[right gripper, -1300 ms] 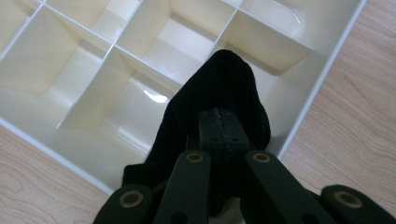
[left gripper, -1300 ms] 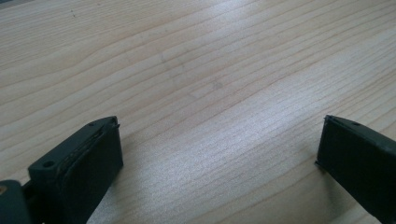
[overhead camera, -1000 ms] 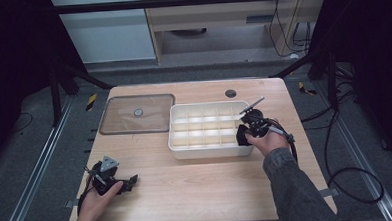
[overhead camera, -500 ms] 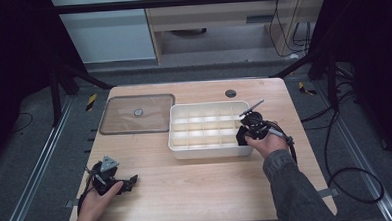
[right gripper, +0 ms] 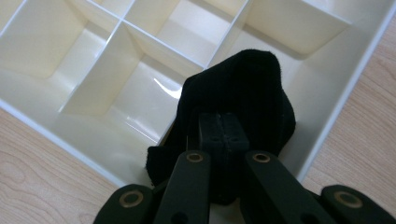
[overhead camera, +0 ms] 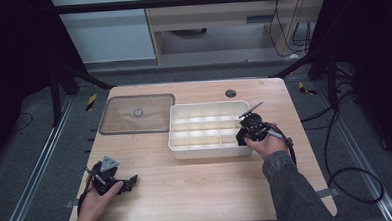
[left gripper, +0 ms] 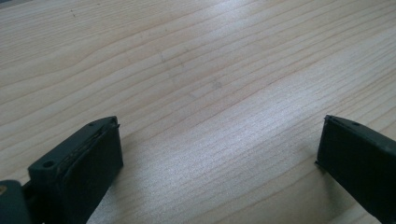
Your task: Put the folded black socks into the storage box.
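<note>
The right claw (right gripper: 219, 135) was clenched on a black cloth (right gripper: 243, 93), holding it over the near right corner of the white divided tray (overhead camera: 205, 150). The left claw (left gripper: 219, 154) rested released on the counter (left gripper: 210, 70).

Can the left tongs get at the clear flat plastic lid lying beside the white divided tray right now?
Probably yes. The left tongs rest open on the wooden table holding nothing, and only bare wood lies between them and the clear flat plastic lid, which sits apart from the white divided tray.
</note>
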Available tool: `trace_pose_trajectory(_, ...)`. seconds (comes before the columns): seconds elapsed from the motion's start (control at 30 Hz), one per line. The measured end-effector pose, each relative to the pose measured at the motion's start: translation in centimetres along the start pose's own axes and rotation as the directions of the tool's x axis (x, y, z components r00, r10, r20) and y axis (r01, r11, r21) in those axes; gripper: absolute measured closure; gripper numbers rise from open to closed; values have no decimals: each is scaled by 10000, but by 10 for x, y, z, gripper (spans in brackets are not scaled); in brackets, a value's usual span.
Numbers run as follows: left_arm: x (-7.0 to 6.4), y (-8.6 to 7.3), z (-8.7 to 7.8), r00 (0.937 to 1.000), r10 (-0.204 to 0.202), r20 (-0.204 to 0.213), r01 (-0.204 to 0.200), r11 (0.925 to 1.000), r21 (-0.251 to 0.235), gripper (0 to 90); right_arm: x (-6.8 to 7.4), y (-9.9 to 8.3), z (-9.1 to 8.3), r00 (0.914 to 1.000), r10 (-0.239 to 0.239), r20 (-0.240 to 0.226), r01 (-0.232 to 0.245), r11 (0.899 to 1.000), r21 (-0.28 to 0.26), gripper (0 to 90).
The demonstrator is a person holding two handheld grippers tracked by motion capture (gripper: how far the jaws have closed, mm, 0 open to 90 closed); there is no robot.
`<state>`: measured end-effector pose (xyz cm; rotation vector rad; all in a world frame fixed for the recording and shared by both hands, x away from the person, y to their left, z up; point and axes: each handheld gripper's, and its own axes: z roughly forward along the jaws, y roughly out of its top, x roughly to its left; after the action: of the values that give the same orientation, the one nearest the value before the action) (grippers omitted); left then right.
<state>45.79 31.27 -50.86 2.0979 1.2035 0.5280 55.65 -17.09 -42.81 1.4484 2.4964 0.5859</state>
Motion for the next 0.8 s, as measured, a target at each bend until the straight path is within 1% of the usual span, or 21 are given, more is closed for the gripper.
trace_pose_trajectory(0.13, 0, 0, 0, 10000, -1, -1, 1, 10000, 0, 0, 0, -2, 1, 10000, -4, -29, 4, 10000, -8, 900)
trace_pose_trajectory(0.17, 0, 0, 0, 10000, 1, 0, -1, 10000, 0, 0, 1, -3, 2, 10000, 79, -57, -79, 10000, 39, 900)
trace_pose_trajectory(0.2, 0, 0, 0, 10000, 1, 0, -1, 10000, 0, 0, 1, -3, 3, 10000, 9, -65, -9, 10000, -9, 900)
trace_pose_trajectory(0.33, 0, 0, 0, 10000, -1, -4, 1, 10000, 1, 0, 2, -6, 3, 9999, 45, -132, -45, 10000, -6, 900)
trace_pose_trajectory(0.37, 0, 0, 0, 10000, -4, -2, 4, 10000, 1, 0, 0, -6, 4, 9999, -98, -64, 98, 9999, -64, 900)
trace_pose_trajectory(0.4, 0, 0, 0, 10000, -4, -2, 4, 10000, 1, 0, 0, -7, 5, 9999, -92, -61, 92, 9999, -61, 900)
trace_pose_trajectory(0.43, 0, 0, 0, 10000, 3, -8, -3, 10000, 0, 0, 2, -6, 4, 9998, 126, -125, -126, 9999, 35, 900)
trace_pose_trajectory(0.53, 0, 0, 0, 10000, -4, -6, 4, 10000, -2, 0, 3, -7, 4, 9999, 109, -102, -109, 9999, 48, 900)
trace_pose_trajectory(0.57, 0, 0, 0, 10000, -7, -5, 7, 10000, -2, 0, 4, -8, 5, 9998, 182, -117, -181, 9998, 53, 900)
trace_pose_trajectory(0.8, 0, 0, 0, 10000, -1, -3, 1, 10000, 1, 0, 5, -10, 6, 9999, 59, -116, -58, 9999, 90, 900)
